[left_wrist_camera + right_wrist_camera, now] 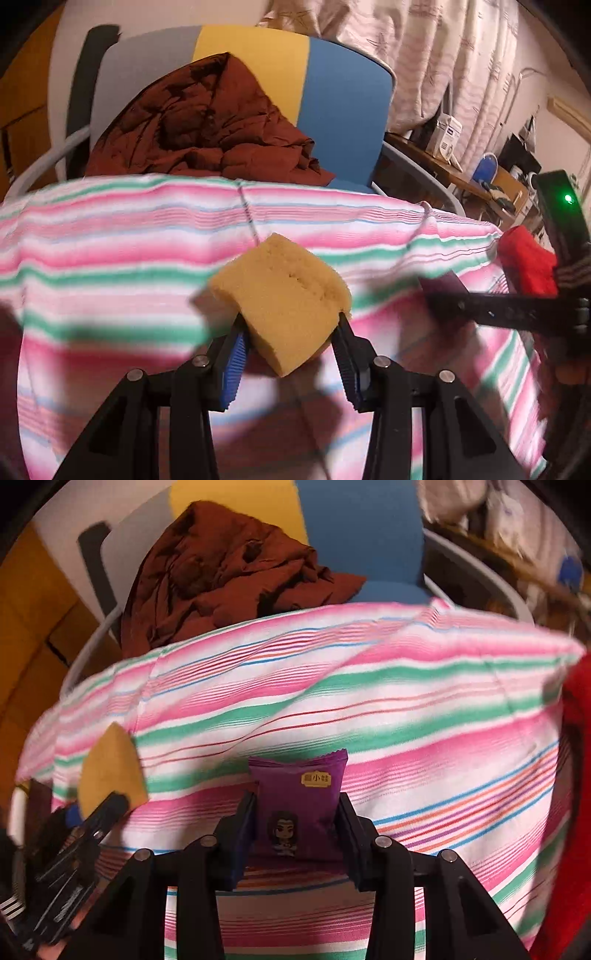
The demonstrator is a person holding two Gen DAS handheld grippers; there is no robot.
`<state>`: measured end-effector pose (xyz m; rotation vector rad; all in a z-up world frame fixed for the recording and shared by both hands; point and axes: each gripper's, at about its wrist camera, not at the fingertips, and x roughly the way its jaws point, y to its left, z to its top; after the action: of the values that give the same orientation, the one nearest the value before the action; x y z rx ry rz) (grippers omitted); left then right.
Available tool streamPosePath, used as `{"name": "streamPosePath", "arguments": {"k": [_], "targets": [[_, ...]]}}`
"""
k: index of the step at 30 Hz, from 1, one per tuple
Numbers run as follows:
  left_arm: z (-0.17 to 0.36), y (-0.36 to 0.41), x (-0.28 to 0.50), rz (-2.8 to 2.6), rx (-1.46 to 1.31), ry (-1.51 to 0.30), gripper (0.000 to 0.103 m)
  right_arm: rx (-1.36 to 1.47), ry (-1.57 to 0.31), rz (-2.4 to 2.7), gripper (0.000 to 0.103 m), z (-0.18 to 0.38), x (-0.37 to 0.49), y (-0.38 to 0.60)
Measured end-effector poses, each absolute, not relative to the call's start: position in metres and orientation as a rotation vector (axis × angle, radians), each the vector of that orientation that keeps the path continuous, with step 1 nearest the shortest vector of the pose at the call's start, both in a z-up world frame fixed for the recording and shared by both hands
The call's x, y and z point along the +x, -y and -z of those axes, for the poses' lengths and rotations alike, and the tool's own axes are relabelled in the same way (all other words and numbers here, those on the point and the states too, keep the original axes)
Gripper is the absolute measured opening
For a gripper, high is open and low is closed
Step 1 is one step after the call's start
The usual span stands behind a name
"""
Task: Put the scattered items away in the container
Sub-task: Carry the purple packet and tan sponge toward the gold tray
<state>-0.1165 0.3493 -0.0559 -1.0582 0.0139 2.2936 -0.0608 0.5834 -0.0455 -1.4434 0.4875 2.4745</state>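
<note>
A yellow sponge (284,306) is pinched between the blue pads of my left gripper (291,328), which is shut on it above the striped cloth (110,258). In the right wrist view a purple snack packet (299,805) with a cartoon figure stands upright between the fingers of my right gripper (297,812), which is shut on it. The sponge (110,771) and the left gripper (92,812) show at the left of that view. The right gripper (480,302) with the packet (439,282) shows at the right of the left wrist view.
A pink, green and white striped cloth (369,701) covers the surface. Behind it stands a chair (332,92) with a grey, yellow and blue back and a brown garment (207,125) on it. Something soft and red (528,262) lies at the right edge. A cluttered desk (461,170) is far right.
</note>
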Motion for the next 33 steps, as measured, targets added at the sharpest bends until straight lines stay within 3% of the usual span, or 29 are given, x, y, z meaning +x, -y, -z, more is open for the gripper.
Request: {"name": "streamPosePath", "arguments": {"k": [9,16,33], "targets": [[0.053,-0.308,-0.082,-2.241,-1.103,0.161,0.044,-1.396,-0.313,-2.586,0.042,0.028,-0.064,-0.555],[0.03,-0.282,-0.036,-2.247,-0.991,0.07,0.044,-1.327,-0.117,-2.677,0.043,0.015,-0.063,-0.527],[-0.024,-0.177,0.025,-2.296,-0.82,0.073,0.045,-1.233,0.342,-2.685,0.042,0.0,-0.058,-0.464]]}}
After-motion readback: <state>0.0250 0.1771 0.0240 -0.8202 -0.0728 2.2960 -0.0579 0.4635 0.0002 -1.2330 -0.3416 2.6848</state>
